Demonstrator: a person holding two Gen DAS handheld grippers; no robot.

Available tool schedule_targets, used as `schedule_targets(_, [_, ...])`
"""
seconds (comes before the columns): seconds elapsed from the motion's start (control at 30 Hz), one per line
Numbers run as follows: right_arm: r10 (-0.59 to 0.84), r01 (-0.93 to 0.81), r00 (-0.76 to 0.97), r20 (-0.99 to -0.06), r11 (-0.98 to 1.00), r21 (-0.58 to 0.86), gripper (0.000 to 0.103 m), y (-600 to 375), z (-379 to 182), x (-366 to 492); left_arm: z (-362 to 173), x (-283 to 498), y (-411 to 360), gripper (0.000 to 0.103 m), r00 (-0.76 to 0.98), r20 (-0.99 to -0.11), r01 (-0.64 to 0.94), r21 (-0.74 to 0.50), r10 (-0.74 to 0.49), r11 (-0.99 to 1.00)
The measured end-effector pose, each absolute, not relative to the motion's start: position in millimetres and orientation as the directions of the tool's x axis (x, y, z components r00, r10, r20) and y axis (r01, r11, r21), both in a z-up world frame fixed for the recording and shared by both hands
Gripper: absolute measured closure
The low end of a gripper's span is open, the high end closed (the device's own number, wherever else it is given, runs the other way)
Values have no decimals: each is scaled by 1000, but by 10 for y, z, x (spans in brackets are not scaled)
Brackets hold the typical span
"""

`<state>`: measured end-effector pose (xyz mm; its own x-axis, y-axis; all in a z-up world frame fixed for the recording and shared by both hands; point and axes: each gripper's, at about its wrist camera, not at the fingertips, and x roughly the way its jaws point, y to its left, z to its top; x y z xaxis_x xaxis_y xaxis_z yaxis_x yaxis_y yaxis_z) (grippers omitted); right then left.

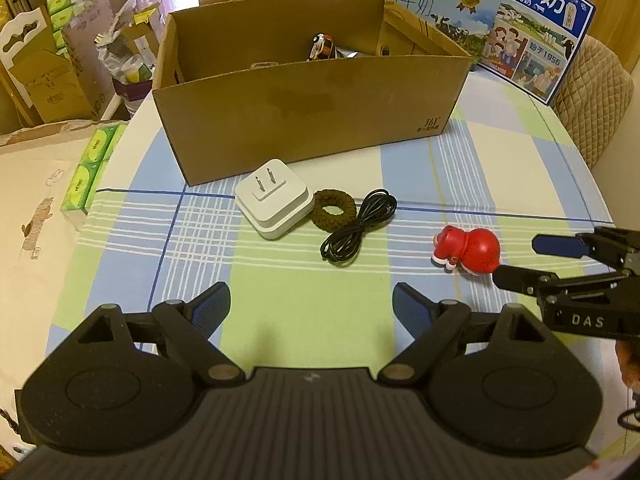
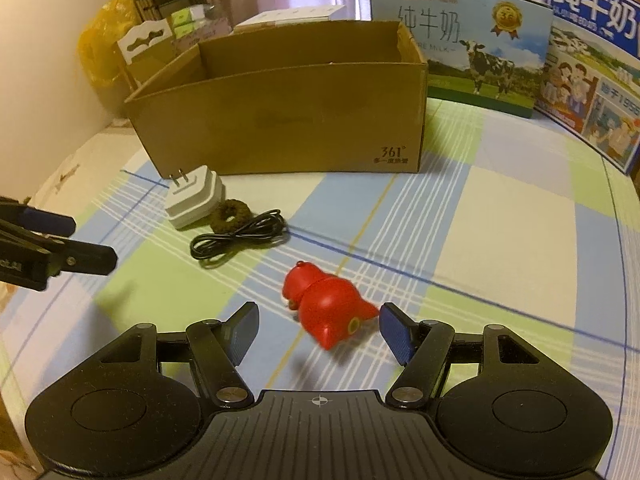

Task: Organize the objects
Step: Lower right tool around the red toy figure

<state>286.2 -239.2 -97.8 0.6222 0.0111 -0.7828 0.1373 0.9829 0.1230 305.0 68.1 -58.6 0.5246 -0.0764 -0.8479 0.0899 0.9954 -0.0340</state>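
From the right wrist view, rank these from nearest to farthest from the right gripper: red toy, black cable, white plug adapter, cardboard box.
1. Red toy: lying right between the open fingers of the right gripper.
2. Black cable: coiled on the cloth, ahead and left.
3. White plug adapter: farther left, just before the box.
4. Cardboard box: at the back, behind everything else.
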Motion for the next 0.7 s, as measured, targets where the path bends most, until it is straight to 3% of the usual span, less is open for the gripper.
schedule_targets(0.57, [53, -25, 558, -828, 999, 47, 40, -2433, -1348, 3222, -799, 3241, 816, 17, 491, -870, 63, -15, -44, 998])
schedule_targets(0.7, [27, -16, 554, -832, 1000, 22, 56, -2394, -1351, 3213, -834, 3284, 844, 17, 487, -873, 59, -12, -39, 998])
